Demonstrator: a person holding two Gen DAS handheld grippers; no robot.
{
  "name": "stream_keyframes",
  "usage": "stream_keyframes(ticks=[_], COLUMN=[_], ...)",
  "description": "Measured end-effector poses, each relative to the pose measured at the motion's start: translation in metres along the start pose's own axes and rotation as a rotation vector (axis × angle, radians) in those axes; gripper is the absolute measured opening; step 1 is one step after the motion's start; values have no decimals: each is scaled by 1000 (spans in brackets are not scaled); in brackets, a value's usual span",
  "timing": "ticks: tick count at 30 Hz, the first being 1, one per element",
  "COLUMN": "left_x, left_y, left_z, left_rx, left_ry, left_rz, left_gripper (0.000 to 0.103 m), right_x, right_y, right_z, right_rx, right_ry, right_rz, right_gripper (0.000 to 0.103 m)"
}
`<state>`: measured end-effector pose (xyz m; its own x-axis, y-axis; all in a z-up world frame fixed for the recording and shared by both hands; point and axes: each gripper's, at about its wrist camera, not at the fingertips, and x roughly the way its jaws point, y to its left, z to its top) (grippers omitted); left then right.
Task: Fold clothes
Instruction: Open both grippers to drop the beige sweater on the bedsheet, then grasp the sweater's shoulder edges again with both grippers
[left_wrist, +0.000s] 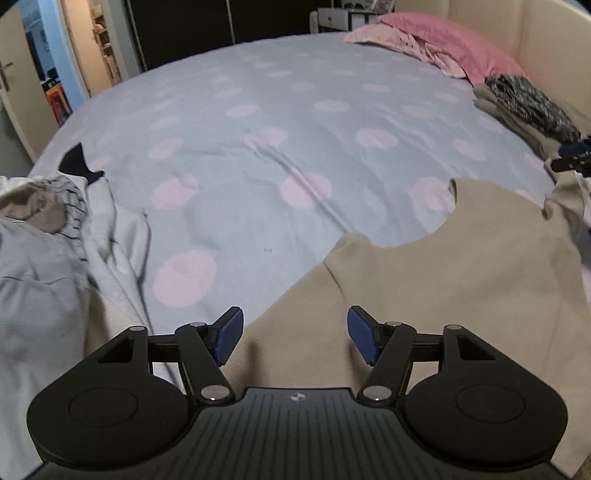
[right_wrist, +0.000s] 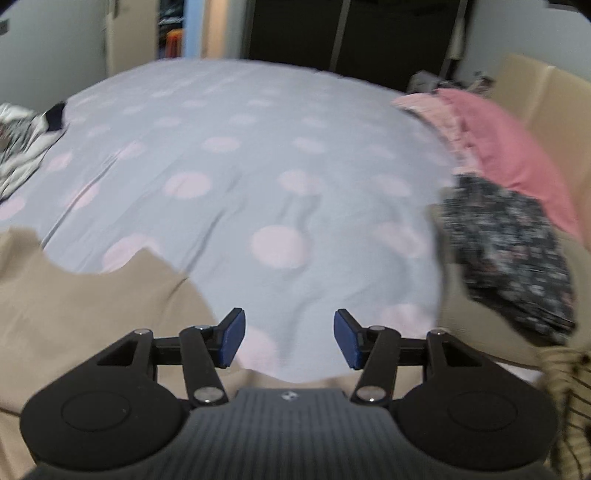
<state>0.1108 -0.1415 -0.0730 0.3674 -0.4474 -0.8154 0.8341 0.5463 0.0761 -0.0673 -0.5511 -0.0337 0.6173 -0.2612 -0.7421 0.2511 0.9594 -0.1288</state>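
1. My left gripper (left_wrist: 295, 338) hangs over the near edge of the bed, its blue pads spread apart with nothing clamped between them; beige cloth shows in the gap beneath.
2. My right gripper (right_wrist: 289, 339) is likewise parted and empty, with only the bedsheet (right_wrist: 258, 155) visible between its pads.
3. The beige sleeveless top (left_wrist: 424, 280) lies spread on the sheet in front of me, its scooped neckline facing the middle of the bed. In the right wrist view the same top (right_wrist: 92, 306) fills the lower left, beside the left pad.
4. The sheet (left_wrist: 277, 122) is grey-blue with pale pink dots and mostly bare in the middle.
5. To my left sits a loose heap of unfolded laundry (left_wrist: 48, 236): white, light grey, striped and tan pieces.
6. Along the right side lies a dark patterned garment (left_wrist: 532, 107) on olive cloth, blurred in the right view (right_wrist: 509, 251).
7. Beyond it rests a pink pillow (left_wrist: 454, 48) with a paler pink cloth (left_wrist: 391, 38) against it, next to the cream headboard (left_wrist: 546, 44).
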Motion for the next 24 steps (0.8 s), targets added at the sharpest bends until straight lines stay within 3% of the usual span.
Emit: stream_keyframes(ticks=[7, 8, 11, 15, 16, 18, 20, 21, 24], left_x=[37, 42, 53, 57, 57, 55, 53, 52, 43], left_y=[10, 12, 17, 22, 22, 17, 12, 9, 6], left_z=[-7, -7, -8, -9, -9, -7, -3, 0, 7], left_rx=[55, 46, 16, -60, -63, -37, -21, -17, -33], left_ry=[57, 65, 77, 84, 82, 77, 82, 83, 60], left_rz=[2, -5, -22, -61, -68, -88, -118, -108, -86], left_gripper=[65, 68, 74, 69, 65, 42, 22, 18, 9], right_x=[46, 51, 64, 84, 85, 85, 80, 78, 68], right_y=[11, 13, 19, 27, 30, 35, 35, 35, 34], right_z=[2, 2, 1, -5, -6, -5, -1, 1, 8], right_rx=[-21, -26, -35, -34, -41, -51, -49, -49, -51], right_ry=[98, 109, 137, 218, 214, 208, 210, 210, 189], right_rz=[114, 125, 165, 211, 214, 224, 246, 248, 218], right_gripper=[61, 68, 70, 68, 66, 51, 13, 7, 5])
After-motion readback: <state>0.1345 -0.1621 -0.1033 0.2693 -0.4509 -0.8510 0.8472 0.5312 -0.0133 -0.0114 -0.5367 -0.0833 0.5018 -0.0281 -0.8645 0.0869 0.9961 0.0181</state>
